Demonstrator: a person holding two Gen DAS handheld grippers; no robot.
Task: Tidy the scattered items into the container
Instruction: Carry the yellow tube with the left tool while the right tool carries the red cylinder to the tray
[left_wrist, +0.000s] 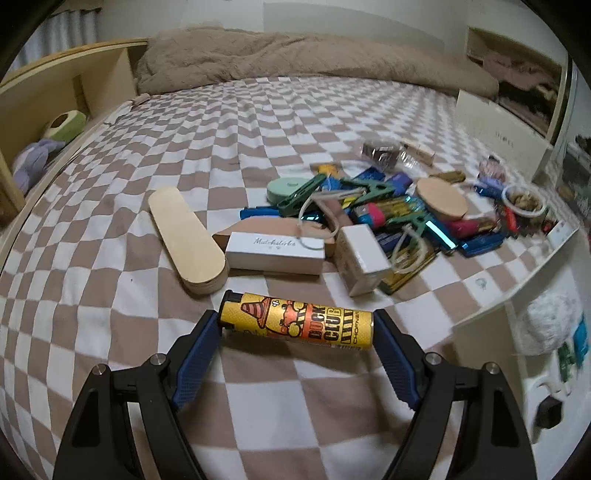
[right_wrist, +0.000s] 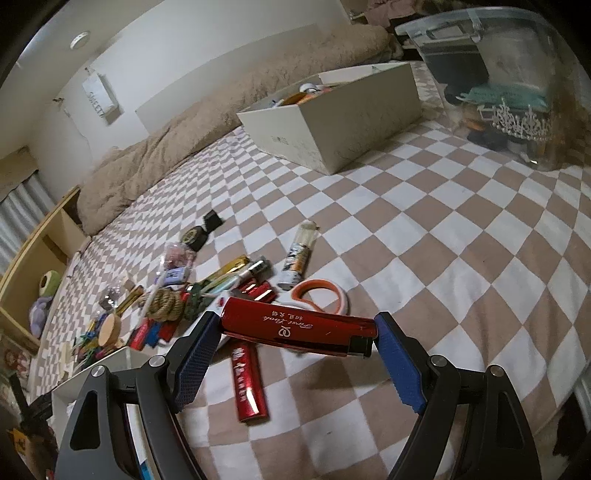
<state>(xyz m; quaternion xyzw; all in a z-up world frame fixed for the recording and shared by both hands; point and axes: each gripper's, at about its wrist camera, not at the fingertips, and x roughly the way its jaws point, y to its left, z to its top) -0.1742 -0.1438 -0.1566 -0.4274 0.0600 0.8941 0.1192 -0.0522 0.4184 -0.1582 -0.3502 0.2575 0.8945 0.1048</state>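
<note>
Yellow lighter (left_wrist: 297, 320): reads "DUCK CLUB" with a cone-hat cartoon; it lies crosswise between your left gripper (left_wrist: 297, 325) fingers, one blue pad at each end, clamped end to end.
Red lighter (right_wrist: 299, 332): script reads "First Look" beside characters you cannot make out; your right gripper (right_wrist: 295, 334) is clamped on it lengthwise, black cap against the right-side pad.
Matchbox (left_wrist: 275, 252): white, lettered "Matchsticks", just beyond the left fingertips and slightly left of centre.
Wooden sticks (left_wrist: 188, 240): pale flat stack, ahead-left of the left fingers, near the matchbox.
Scattered pile (left_wrist: 391, 210): green clips, blue and pink pieces, round cork lid, ahead-right of the left fingers; labels too blurred to read.
Red tube (right_wrist: 248, 380): characters along its side, unreadable; lies on the cover under and just short of the right fingertips.
Container (right_wrist: 332, 118): white open box, a few items inside, far ahead of the right fingers; small print on its wall illegible.
Clear bin (right_wrist: 495, 85): far ahead-right, a tiara visible through the wall.
Surface: checkered bedcover (left_wrist: 258, 140), beige and white squares.
Room: fuzzy tan blanket (left_wrist: 295, 55) along the far edge; wooden shelf (left_wrist: 55, 92) far left; wall sign reading "SWEET" (right_wrist: 98, 96).
</note>
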